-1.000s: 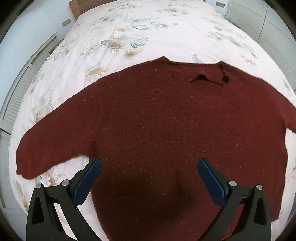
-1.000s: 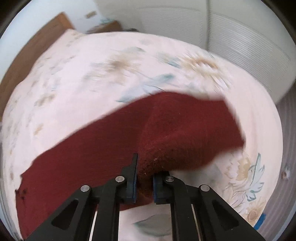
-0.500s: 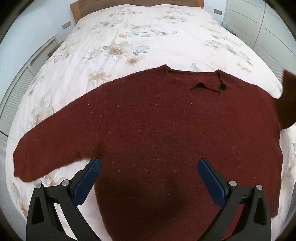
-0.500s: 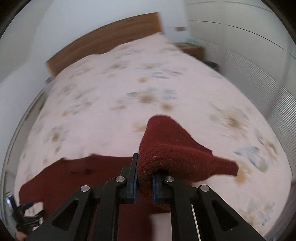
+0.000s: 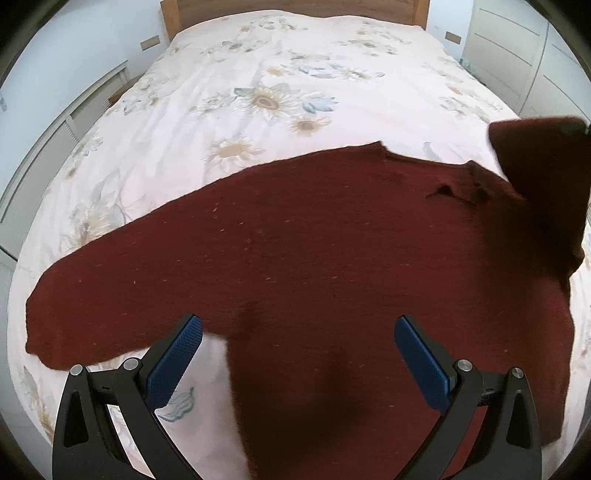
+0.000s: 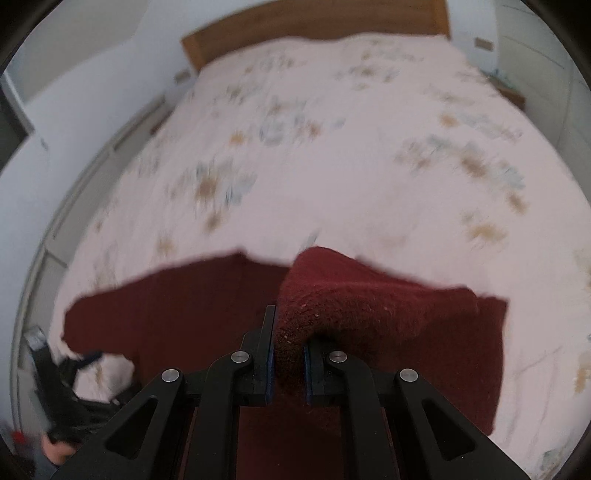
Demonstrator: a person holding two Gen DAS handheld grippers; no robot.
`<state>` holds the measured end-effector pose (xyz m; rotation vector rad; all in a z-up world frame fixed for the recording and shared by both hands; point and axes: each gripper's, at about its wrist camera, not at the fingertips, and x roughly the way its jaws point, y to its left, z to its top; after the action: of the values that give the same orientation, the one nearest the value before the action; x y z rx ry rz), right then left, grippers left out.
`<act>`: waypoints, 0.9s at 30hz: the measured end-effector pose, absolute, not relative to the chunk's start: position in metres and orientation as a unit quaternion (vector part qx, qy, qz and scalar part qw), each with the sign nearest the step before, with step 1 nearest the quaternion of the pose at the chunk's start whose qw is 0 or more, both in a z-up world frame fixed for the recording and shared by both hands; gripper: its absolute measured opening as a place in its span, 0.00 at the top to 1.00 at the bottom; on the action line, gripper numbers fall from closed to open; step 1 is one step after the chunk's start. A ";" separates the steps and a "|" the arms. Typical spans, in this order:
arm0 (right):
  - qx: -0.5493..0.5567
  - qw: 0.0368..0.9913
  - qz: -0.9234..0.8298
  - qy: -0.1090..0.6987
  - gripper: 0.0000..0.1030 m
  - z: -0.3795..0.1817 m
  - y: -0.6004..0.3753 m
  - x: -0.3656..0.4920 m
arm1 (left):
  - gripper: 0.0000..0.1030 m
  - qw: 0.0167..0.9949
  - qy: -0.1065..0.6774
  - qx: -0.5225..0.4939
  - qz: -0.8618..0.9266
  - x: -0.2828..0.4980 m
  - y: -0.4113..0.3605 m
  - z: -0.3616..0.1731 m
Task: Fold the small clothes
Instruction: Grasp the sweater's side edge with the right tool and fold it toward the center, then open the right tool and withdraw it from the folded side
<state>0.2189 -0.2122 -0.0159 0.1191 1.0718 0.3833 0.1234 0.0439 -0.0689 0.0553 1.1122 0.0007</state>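
Note:
A dark red knitted sweater (image 5: 314,258) lies flat on the bed, collar away from me, its left sleeve (image 5: 92,302) stretched out to the left. My left gripper (image 5: 298,354) hovers open over the sweater's lower body, with nothing between its blue pads (image 5: 173,363). My right gripper (image 6: 289,354) is shut on the end of the right sleeve (image 6: 351,295), holding it lifted over the sweater's body. In the left wrist view that raised sleeve (image 5: 543,184) hangs at the right edge, above the collar area.
The bed (image 5: 295,74) has a white cover with a flower print and a wooden headboard (image 6: 314,33) at the far end. White cupboards (image 5: 524,55) stand to the right and a low white unit (image 5: 55,122) to the left. The left gripper (image 6: 62,376) and a hand show at the right view's lower left.
My right gripper has swung the sleeve up from the bed's right side and across over the sweater, rolling as it went. The left gripper shifted a little; the raised sleeve came further into its view.

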 end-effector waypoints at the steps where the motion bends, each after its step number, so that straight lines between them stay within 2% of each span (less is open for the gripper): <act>1: 0.045 0.835 0.180 0.519 0.89 -0.032 -0.202 0.216 | 0.01 0.847 0.530 0.027 0.002 0.124 0.045 -0.071; 5: 0.039 0.801 0.181 0.570 0.89 -0.096 -0.180 0.201 | 0.01 0.839 0.544 0.025 0.005 0.124 0.049 -0.081; 10: 0.035 0.783 0.182 0.593 0.85 -0.132 -0.176 0.188 | 0.01 0.829 0.559 0.032 0.007 0.122 0.049 -0.089; 12: 0.034 0.781 0.182 0.597 0.77 -0.134 -0.178 0.187 | 0.01 0.828 0.560 0.036 0.007 0.122 0.048 -0.090; 13: 0.026 0.783 0.175 0.597 0.66 -0.134 -0.177 0.186 | 0.01 0.828 0.560 0.037 0.008 0.121 0.048 -0.090; 14: 0.012 0.786 0.165 0.596 0.49 -0.134 -0.178 0.184 | 0.01 0.828 0.559 0.039 0.008 0.121 0.047 -0.090; 16: -0.010 0.792 0.149 0.592 0.29 -0.129 -0.179 0.182 | 0.01 0.828 0.559 0.039 0.003 0.121 0.046 -0.090; 17: -0.020 0.795 0.143 0.589 0.25 -0.125 -0.181 0.181 | 0.01 0.828 0.560 0.039 0.000 0.122 0.045 -0.090; 23: -0.055 0.805 0.144 0.573 0.17 -0.101 -0.208 0.167 | 0.01 0.827 0.560 0.050 -0.005 0.123 0.038 -0.086; 27: -0.074 0.825 0.116 0.547 0.16 -0.090 -0.236 0.149 | 0.01 0.830 0.555 0.059 -0.013 0.125 0.029 -0.082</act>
<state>0.1490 -0.2357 -0.0897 -0.1582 1.1632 0.2469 0.1249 0.0289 -0.0816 0.1259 1.1776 -0.0285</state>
